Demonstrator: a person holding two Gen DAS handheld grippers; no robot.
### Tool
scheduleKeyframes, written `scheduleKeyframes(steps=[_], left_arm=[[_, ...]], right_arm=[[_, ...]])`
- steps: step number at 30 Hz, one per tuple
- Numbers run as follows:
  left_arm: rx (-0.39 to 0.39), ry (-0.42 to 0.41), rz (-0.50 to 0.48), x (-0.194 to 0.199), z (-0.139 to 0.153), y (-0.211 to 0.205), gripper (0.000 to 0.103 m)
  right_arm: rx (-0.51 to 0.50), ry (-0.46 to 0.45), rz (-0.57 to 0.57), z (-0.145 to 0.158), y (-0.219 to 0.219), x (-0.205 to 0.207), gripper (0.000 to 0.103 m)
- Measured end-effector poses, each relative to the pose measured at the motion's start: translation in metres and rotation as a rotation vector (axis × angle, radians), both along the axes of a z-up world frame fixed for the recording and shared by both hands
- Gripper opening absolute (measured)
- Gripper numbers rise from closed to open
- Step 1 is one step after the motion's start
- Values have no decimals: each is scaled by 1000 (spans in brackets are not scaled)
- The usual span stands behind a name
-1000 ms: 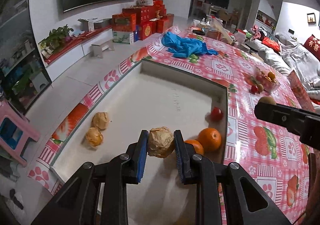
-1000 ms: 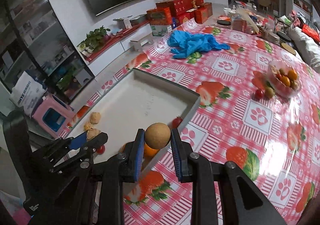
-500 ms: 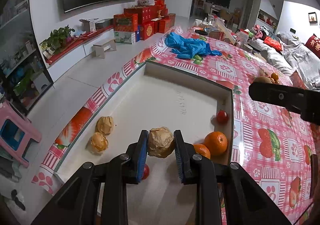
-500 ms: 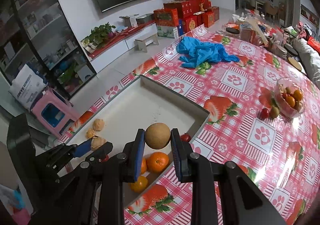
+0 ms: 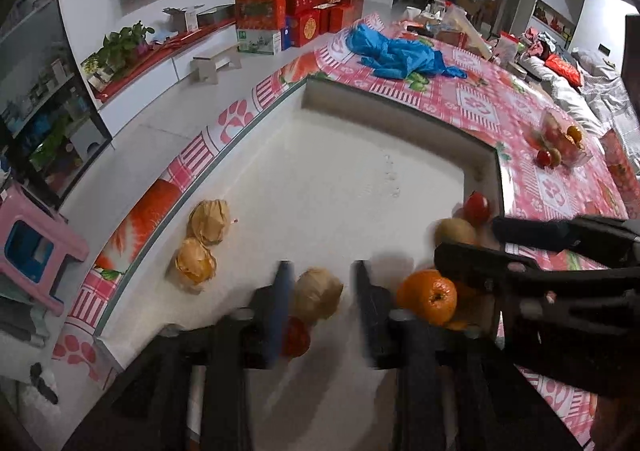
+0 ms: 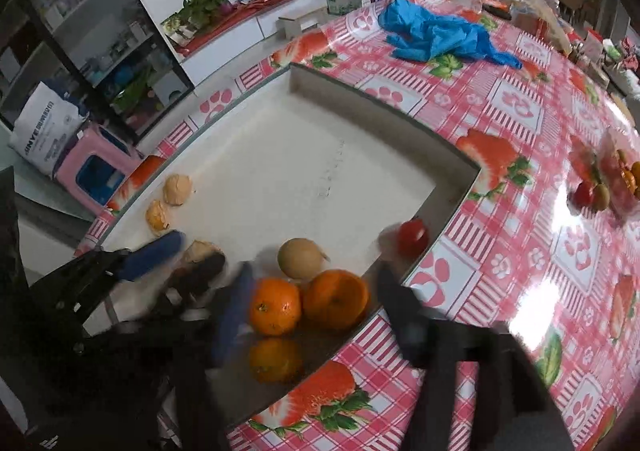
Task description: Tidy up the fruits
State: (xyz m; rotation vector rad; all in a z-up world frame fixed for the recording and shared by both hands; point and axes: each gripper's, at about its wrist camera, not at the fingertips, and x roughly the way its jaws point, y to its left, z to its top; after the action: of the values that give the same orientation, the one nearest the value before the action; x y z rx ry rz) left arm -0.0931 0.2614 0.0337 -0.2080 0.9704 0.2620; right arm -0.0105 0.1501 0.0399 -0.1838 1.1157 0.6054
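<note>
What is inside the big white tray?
The white tray holds paper-wrapped fruits, oranges, a brown round fruit and a red fruit. The grippers hide more.

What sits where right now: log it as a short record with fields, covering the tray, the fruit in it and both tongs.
tray: white tray on the strawberry tablecloth
left tongs: left tongs just opened; paper-wrapped fruit between the jaws, no longer clamped
right tongs: right tongs just opened; round brown fruit released in the tray
oranges: two in the near right corner
other wrapped fruit: two by the tray's left wall
small red fruit: one against the right wall
outside tray: blue plastic
</note>
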Motion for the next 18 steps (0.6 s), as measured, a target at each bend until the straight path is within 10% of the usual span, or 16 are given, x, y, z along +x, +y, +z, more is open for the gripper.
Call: scheduleKeyframes(steps=[2,14,18], left_arm=[[22,-39,25,-6,5,0,90],[-2,-36,36,-10,14,-2,103],[-40,-13,30,-11,10,-1,103]], right_arm=[[-4,-17,6,4,-1,-1,76],[-27,-41,-9,18,-8,-7,86],[-40,-29,-5,18,-10,-8,103]])
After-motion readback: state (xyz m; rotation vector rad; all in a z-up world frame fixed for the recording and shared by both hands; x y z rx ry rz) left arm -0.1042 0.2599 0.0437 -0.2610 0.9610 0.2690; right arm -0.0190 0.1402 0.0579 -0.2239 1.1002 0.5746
